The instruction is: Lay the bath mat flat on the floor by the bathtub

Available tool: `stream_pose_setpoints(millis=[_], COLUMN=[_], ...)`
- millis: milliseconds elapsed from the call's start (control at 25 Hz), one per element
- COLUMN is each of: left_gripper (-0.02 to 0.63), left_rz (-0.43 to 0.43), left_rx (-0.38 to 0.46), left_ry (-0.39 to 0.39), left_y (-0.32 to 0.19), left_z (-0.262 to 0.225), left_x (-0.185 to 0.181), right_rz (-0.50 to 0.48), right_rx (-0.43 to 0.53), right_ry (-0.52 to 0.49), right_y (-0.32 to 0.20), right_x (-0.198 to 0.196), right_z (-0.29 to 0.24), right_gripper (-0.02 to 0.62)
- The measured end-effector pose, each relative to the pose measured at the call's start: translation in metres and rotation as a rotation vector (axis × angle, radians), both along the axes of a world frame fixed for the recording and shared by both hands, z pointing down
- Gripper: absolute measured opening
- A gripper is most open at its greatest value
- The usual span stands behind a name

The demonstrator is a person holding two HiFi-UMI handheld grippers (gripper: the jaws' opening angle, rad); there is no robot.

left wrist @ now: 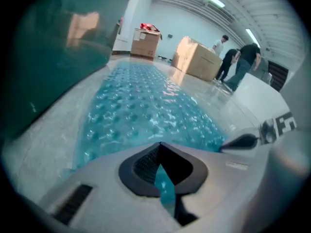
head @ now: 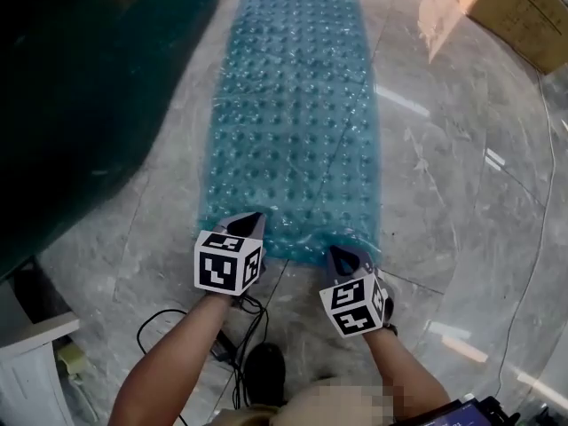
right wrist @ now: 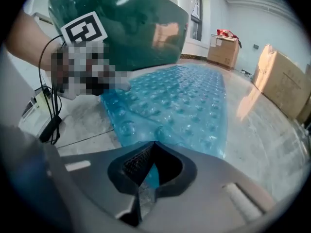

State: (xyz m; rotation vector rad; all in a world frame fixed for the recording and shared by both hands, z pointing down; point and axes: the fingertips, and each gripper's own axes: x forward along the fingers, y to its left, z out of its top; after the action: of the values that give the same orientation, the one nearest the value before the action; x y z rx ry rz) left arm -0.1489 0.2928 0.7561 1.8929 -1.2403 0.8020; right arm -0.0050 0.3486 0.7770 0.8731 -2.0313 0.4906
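A translucent blue bath mat (head: pixel 293 114) with rows of bumps lies stretched out on the grey marble floor beside the dark green bathtub (head: pixel 80 96). My left gripper (head: pixel 247 224) is shut on the mat's near left corner. My right gripper (head: pixel 346 257) is shut on the near right corner. In the left gripper view a strip of the bath mat (left wrist: pixel 165 188) shows pinched between the jaws of the left gripper (left wrist: pixel 161 165). In the right gripper view the mat's edge (right wrist: pixel 150 178) sits between the closed jaws of the right gripper (right wrist: pixel 148 166), and the bathtub (right wrist: pixel 121 28) rises at the left.
Cardboard boxes (head: pixel 515 7) stand at the far right. Black cables (head: pixel 231 327) trail on the floor near my feet. A white unit (head: pixel 27 362) is at the near left. In the left gripper view two people (left wrist: pixel 240 64) bend over by more boxes (left wrist: pixel 197 57).
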Motion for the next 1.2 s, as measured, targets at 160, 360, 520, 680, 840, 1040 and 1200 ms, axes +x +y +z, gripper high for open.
stream_pose_setpoints(millis=[160, 360, 520, 680, 840, 1040, 1200], left_gripper=[0.006, 0.006, 0.006, 0.006, 0.006, 0.006, 0.006], left_rz=[0.010, -0.005, -0.052, -0.145, -0.165, -0.179, -0.254], left_rx=[-0.065, -0.084, -0.070, 0.001, -0.021, -0.162, -0.210], left_ry=[0.022, 0.071, 0.126, 0.225, 0.246, 0.187, 0.223], left_y=[0.033, 0.068, 0.082, 0.072, 0.065, 0.100, 0.130], left_z=[0.013, 0.012, 0.003, -0.026, -0.027, 0.005, 0.017], left_x=[-0.002, -0.004, -0.004, -0.009, -0.014, -0.032, -0.040], right_rz=[0.051, 0.070, -0.060, -0.104, -0.112, -0.092, -0.038], right_rx=[-0.047, 0.007, -0.115, -0.162, -0.086, -0.085, -0.154], right_ry=[-0.134, -0.136, 0.041, 0.064, 0.088, 0.062, -0.018], right_y=[-0.008, -0.044, -0.013, 0.040, 0.057, 0.064, 0.071], right_x=[-0.004, -0.011, -0.020, -0.021, -0.021, -0.019, -0.017], right_z=[-0.037, -0.058, -0.010, 0.004, 0.004, 0.004, 0.008], right_gripper=[0.009, 0.009, 0.009, 0.009, 0.008, 0.008, 0.009])
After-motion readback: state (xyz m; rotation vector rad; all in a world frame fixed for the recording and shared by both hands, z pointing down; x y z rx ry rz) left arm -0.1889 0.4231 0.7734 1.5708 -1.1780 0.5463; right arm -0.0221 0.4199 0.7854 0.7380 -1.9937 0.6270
